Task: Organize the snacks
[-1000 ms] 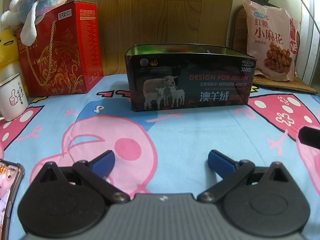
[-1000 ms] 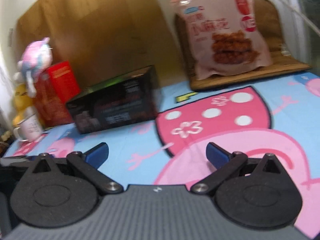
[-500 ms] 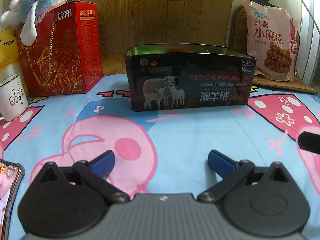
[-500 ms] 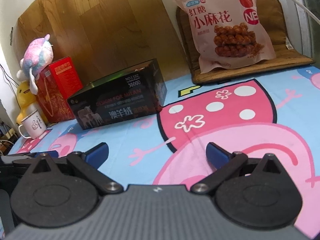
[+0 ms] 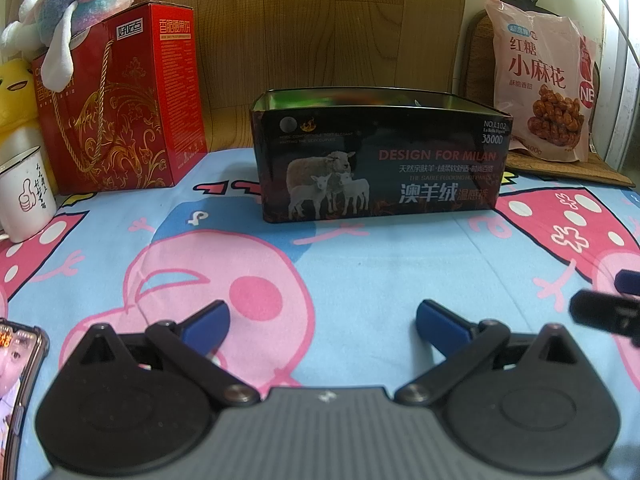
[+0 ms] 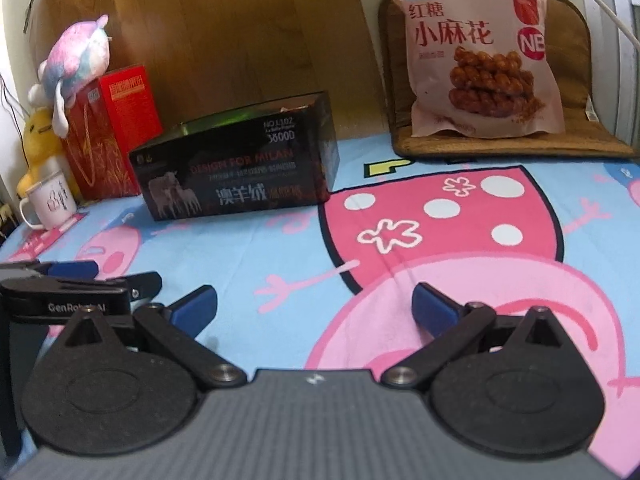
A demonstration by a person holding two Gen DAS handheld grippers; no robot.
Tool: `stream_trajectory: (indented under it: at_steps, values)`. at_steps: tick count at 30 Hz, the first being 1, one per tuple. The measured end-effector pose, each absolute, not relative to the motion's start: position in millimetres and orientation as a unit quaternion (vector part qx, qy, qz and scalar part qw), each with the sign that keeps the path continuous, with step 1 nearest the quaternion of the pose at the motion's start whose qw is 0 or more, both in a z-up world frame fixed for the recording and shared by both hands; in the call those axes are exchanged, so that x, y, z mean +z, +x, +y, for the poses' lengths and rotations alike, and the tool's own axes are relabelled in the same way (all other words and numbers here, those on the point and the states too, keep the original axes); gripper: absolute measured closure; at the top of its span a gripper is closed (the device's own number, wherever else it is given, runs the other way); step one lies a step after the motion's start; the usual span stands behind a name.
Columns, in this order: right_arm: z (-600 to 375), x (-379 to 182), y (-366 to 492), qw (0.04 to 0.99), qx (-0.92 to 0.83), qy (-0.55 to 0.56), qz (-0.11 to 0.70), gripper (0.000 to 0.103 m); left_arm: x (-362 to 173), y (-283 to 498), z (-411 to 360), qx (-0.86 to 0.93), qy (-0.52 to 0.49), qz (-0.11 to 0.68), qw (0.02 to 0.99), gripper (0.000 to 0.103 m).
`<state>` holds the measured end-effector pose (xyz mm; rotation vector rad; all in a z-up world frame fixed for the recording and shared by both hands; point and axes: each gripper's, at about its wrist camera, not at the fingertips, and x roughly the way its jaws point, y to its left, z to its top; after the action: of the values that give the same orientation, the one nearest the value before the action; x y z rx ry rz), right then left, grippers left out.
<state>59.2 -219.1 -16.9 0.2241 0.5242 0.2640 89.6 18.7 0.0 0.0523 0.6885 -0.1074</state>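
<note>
left gripper (image 5: pixel 322 322) unmoved, fingers wide, empty. right gripper (image 6: pixel 314 306) has swung toward snack bag (image 6: pixel 478 52), fingers wide, empty. bag leans on mat (image 6: pixel 516 142), right of open tin (image 5: pixel 378 160).

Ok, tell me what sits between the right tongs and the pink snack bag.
Nothing: in the right wrist view, only bare cartoon sheet separates the open right tongs from the snack bag on its brown mat.
</note>
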Motion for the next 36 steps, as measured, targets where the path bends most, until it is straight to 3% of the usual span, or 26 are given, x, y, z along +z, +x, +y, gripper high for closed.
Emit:
stream_trajectory:
  at_steps: [8, 15, 36]
  values:
    - [-239, -16, 46, 0.95, 0.149, 0.182, 0.204, 0.0, 0, 90, 19, -0.053, 0.026, 0.337, 0.94, 0.0]
    - [-221, -15, 58, 0.953, 0.125, 0.127, 0.247, 0.0, 0, 90, 19, -0.053, 0.026, 0.338, 0.939, 0.0]
    - [-186, -15, 36, 0.964, 0.058, 0.061, 0.253, 0.0, 4, 86, 12, -0.018, 0.01, 0.353, 0.936, 0.0]
